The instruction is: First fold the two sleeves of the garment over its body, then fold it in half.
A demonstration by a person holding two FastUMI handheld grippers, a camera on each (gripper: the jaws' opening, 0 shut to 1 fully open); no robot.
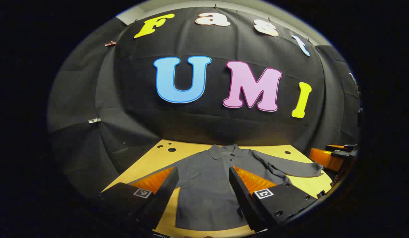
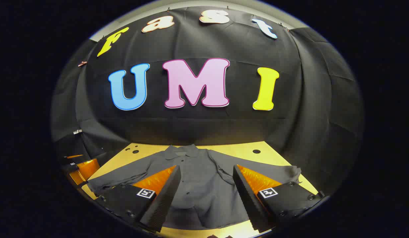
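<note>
The shirt (image 1: pixel 207 188) lies flat and face up on the table (image 1: pixel 151 162), collar at the far edge and hem near. Both sleeves are spread outward: in the left gripper view the right sleeve (image 1: pixel 290 167) stretches toward the table's right edge, and in the right gripper view the left sleeve (image 2: pixel 118 178) runs out to the left. Neither sleeve is folded over the body, so by my reading nothing of the task is done yet; both sleeve folds and the halving fold are left.

The left gripper (image 1: pixel 203 190) hangs above the shirt's near part, jaws wide apart, holding nothing. The right gripper (image 2: pixel 206 191) hangs likewise, wide open and empty. The right gripper also shows at the far right of the left gripper view.
</note>
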